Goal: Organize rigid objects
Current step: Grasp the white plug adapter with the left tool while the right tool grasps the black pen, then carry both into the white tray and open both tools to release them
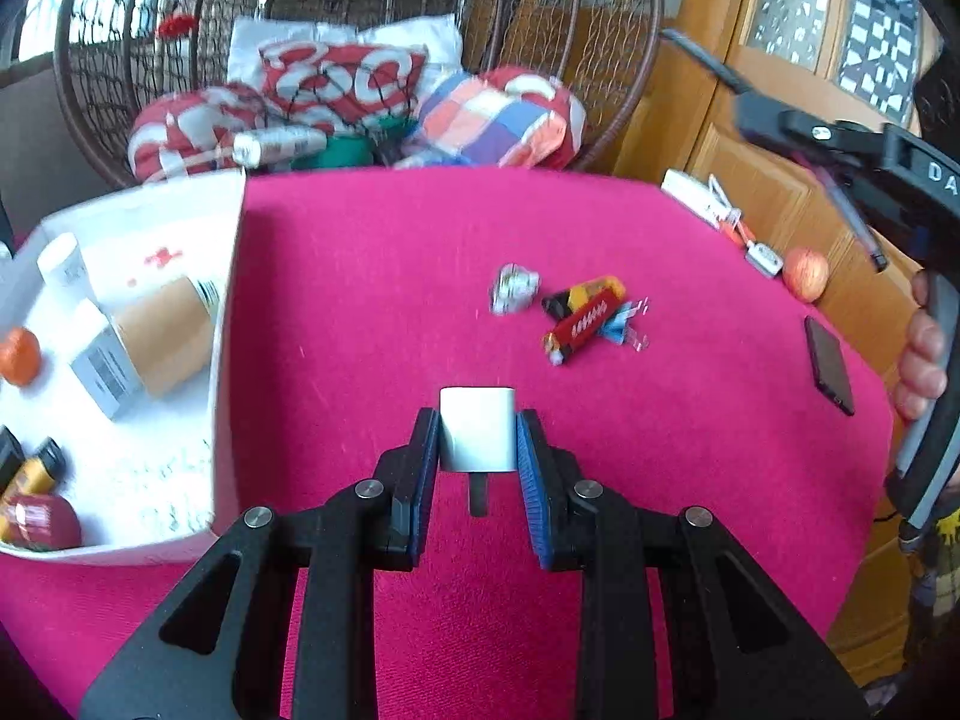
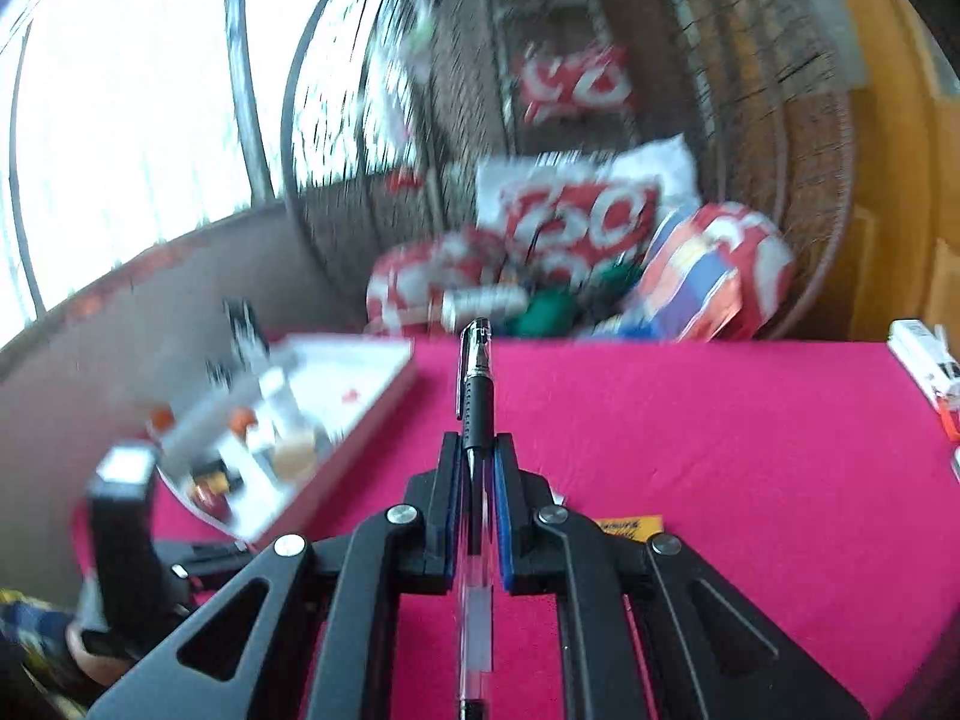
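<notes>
left tongs (image 1: 478,441) clamp a white plug adapter (image 1: 478,429); right tongs (image 2: 478,456) pinch a pen (image 2: 477,396) over the pink counter (image 1: 660,420).

White letters "DA" stand on the right gripper's (image 1: 708,54) black body.

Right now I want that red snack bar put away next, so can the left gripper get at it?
Probably not yet: the left gripper is shut on the white charger. The path over the pink tablecloth to the red snack bar looks clear otherwise.
</notes>
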Demonstrator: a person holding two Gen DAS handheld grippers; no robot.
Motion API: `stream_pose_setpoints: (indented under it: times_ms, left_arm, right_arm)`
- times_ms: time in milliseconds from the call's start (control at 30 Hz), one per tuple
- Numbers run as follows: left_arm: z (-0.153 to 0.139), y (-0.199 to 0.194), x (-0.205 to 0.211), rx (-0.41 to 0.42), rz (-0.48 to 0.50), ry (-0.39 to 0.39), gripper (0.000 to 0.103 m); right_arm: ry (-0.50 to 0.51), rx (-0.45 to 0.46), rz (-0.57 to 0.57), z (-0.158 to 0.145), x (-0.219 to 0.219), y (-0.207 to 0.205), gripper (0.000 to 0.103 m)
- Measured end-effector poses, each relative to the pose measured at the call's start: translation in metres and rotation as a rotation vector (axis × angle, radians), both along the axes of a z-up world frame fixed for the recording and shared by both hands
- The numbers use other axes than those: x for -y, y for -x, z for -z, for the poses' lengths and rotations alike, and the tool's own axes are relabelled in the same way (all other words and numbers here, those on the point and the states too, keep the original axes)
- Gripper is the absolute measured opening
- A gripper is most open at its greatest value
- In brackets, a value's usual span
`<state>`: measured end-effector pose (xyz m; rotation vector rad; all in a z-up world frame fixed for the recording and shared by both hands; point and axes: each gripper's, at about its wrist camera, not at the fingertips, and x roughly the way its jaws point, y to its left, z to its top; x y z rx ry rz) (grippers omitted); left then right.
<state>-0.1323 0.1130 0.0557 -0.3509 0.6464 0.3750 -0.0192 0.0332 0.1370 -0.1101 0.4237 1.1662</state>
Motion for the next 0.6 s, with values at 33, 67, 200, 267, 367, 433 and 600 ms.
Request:
stream_pose_setpoints:
  times_ms: [33,67,200,267,367,433,600]
  left_arm:
    - [-0.006,0.002,-0.001,0.016,-0.004,-0.009,0.025]
    - [-0.019,0.008,-0.001,0.050,-0.013,-0.029,0.025]
    - [-0.063,0.031,0.000,0.160,-0.056,-0.119,0.025]
    - [-0.084,0.046,0.000,0.210,-0.085,-0.166,0.025]
    - [-0.112,0.069,-0.002,0.276,-0.132,-0.230,0.025]
    - [-0.125,0.081,-0.006,0.303,-0.161,-0.270,0.025]
    - [-0.154,0.121,-0.020,0.371,-0.256,-0.327,0.025]
  right_arm:
    - [-0.033,0.012,0.015,-0.008,0.009,0.002,0.007]
    - [-0.063,0.023,0.025,-0.016,0.018,0.003,0.007]
    - [-0.187,0.076,0.067,-0.044,0.045,0.014,0.007]
    - [-0.233,0.096,0.071,-0.054,0.054,0.021,0.007]
    - [-0.290,0.154,0.109,-0.067,0.066,0.034,0.007]
    - [-0.333,0.189,0.159,-0.075,0.075,0.040,0.007]
    - [-0.405,0.182,0.179,-0.088,0.089,0.039,0.007]
